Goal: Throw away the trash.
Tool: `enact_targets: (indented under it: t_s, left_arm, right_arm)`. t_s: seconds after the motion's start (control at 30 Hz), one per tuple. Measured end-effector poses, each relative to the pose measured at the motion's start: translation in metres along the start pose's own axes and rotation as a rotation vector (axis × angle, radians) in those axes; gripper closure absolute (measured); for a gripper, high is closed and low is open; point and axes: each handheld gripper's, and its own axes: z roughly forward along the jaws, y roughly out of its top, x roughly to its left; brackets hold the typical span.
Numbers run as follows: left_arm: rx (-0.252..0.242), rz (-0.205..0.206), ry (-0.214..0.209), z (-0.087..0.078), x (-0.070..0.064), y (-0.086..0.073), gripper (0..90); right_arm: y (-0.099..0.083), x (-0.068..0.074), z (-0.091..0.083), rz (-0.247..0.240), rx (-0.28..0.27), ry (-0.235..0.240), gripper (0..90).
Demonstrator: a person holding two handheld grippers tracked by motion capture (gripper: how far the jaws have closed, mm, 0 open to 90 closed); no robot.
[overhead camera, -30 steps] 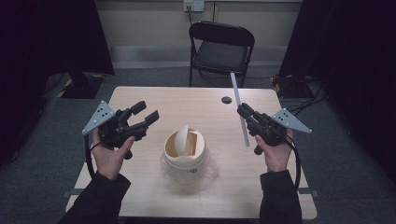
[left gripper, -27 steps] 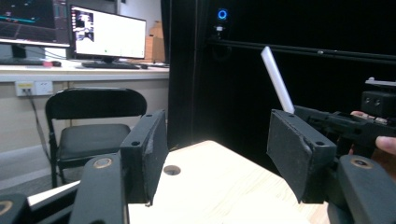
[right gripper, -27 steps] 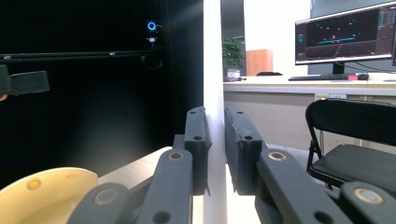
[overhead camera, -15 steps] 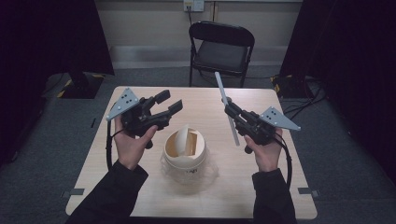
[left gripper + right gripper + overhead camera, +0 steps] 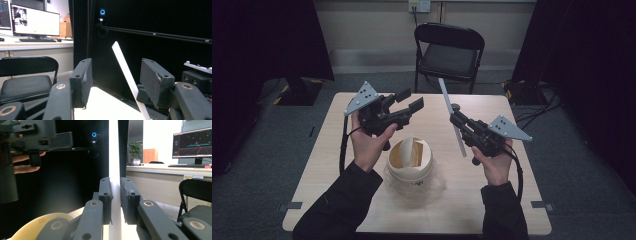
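Observation:
A long white strip stands tilted above the table, and my right gripper is shut on its middle. Between the right gripper's two black jaws the white strip runs straight up. My left gripper is held open above the table's left half, jaws pointing right toward the strip. From the left gripper the white strip leans in the gap beyond its open jaws, not touched. A cream round container with a slotted lid sits on the table between both hands, seated in clear plastic.
A black folding chair stands behind the table's far edge. A small dark round object lies on the table near the far side. Cables lie on the floor at the right. Monitors on a desk stand beyond the chair.
Both hands have risen and moved inward and forward. The left gripper went from the table's left edge to above the container; the right gripper carried the strip leftward.

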Motion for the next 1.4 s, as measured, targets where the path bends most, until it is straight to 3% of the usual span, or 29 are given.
enact_targets:
  t_s: [0.23,0.57,0.83,1.07,1.1,1.27,1.4]
  left_arm:
    - [0.009,0.001,-0.013,0.014,-0.002,-0.004,44.7]
    - [0.030,-0.048,-0.047,0.033,-0.010,-0.011,50.9]
    - [0.040,-0.066,-0.061,0.033,-0.013,-0.009,61.0]
    - [0.037,-0.075,-0.090,0.033,-0.017,-0.009,75.4]
    - [0.035,-0.085,-0.110,0.033,-0.018,-0.009,76.6]
    - [0.015,-0.072,-0.125,0.033,-0.022,-0.007,79.3]
    - [-0.025,-0.069,-0.137,0.030,-0.022,-0.003,79.4]
  right_arm:
    - [-0.001,0.003,0.002,0.000,-0.001,0.027,80.8]
    - [-0.002,0.009,0.005,-0.005,-0.007,0.076,80.8]
    - [0.002,0.017,0.007,-0.032,-0.023,0.143,80.8]
    - [0.003,0.020,0.007,-0.038,-0.021,0.154,80.7]
    - [0.003,0.020,0.007,-0.036,-0.021,0.159,80.6]
    - [0.002,0.019,0.005,-0.013,-0.010,0.164,74.9]
    - [0.000,0.012,-0.002,0.011,-0.017,0.141,70.1]
